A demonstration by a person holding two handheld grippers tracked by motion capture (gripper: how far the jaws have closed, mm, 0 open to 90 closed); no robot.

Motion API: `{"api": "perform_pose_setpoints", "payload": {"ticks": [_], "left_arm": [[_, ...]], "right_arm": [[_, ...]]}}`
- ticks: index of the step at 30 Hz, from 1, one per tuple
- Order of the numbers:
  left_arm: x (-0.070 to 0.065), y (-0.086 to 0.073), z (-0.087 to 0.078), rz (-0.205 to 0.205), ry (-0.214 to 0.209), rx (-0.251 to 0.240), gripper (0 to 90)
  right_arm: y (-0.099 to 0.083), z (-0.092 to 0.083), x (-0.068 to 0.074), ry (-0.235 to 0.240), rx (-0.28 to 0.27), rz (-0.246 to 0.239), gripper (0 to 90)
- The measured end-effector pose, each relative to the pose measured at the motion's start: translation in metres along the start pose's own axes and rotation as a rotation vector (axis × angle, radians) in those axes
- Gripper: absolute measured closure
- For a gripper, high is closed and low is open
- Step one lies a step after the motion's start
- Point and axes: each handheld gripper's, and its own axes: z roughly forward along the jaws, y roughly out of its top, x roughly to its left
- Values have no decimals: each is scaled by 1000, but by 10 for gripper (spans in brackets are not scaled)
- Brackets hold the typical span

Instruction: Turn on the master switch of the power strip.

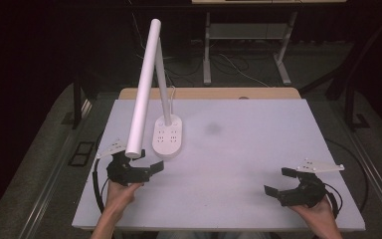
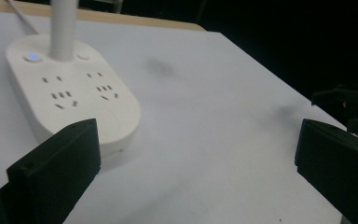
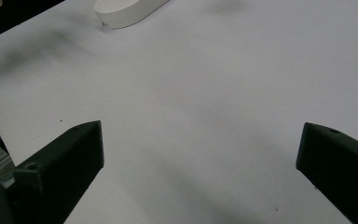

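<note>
From the high view, the white lamp base (image 1: 168, 135) is seen on the desk (image 1: 238, 149) just beyond the left tongs (image 1: 146, 160), well apart from the right tongs (image 1: 280, 180). In the left gripper view, the base (oval, socketed, a blue light lit) (image 2: 70, 93) lies ahead between gaping jaws. In the right gripper view, its rim (image 3: 128, 11) lies far off, jaws wide.

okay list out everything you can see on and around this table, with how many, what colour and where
desk lamp: 1, white, oval base with sockets at the table's left-middle, long tube head leaning toward the near left
lamp button: 1, lit blue, on the base beside the stem
table: 1, pale grey top, wooden far edge
left gripper: 1, black, open, near left, close to the lamp base
right gripper: 1, black, open, near right
hands: 2, at the bottom edge
</note>
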Motion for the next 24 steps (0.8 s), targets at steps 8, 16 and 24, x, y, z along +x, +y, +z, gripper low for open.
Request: {"api": "perform_pose_setpoints", "payload": {"ticks": [8, 16, 24], "left_arm": [[-12, -16, 10, 50, -26, 63, 0], [-17, -34, 19, 121, -66, 176, 0], [-16, -37, 20, 124, -78, 191, 0]], "right_arm": [[0, -1, 1, 4, -5, 3, 1], [0, 0, 3, 18, -2, -1, 1], [-1, 0, 5, 27, 2, -6, 1]]}}
